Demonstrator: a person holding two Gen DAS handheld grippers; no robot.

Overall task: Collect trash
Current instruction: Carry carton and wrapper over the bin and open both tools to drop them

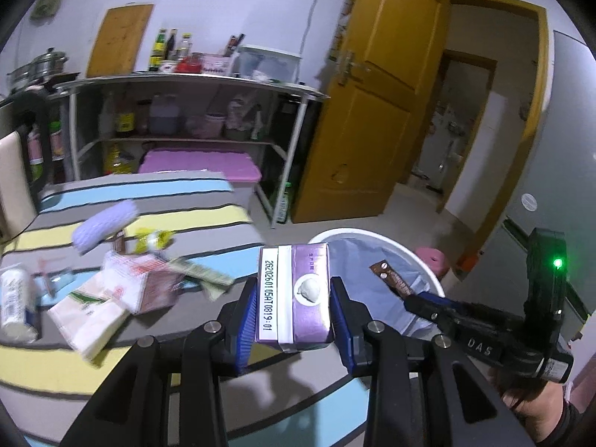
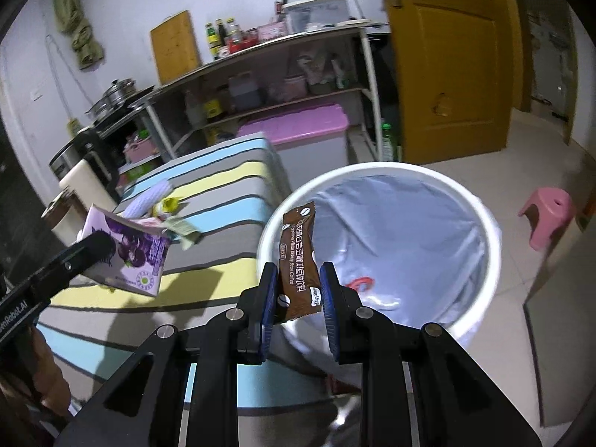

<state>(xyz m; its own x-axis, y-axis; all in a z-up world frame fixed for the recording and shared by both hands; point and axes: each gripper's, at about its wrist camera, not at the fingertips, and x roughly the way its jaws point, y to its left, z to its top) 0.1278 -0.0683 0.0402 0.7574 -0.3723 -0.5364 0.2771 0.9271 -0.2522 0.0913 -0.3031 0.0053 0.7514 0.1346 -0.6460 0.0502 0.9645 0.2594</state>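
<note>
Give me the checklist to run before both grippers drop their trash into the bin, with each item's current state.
1. Left gripper clamps the purple carton: ok.
2. Right gripper pinches the brown coffee sachet: ok.
3. White bin open, liner in place: ok.
4. Sachet over the bin mouth: ok, near its rim.
5. Carton over the bin mouth: not ok, short of the rim above the striped table.
6. Room left inside the bin: ok, mostly bare liner.
</note>
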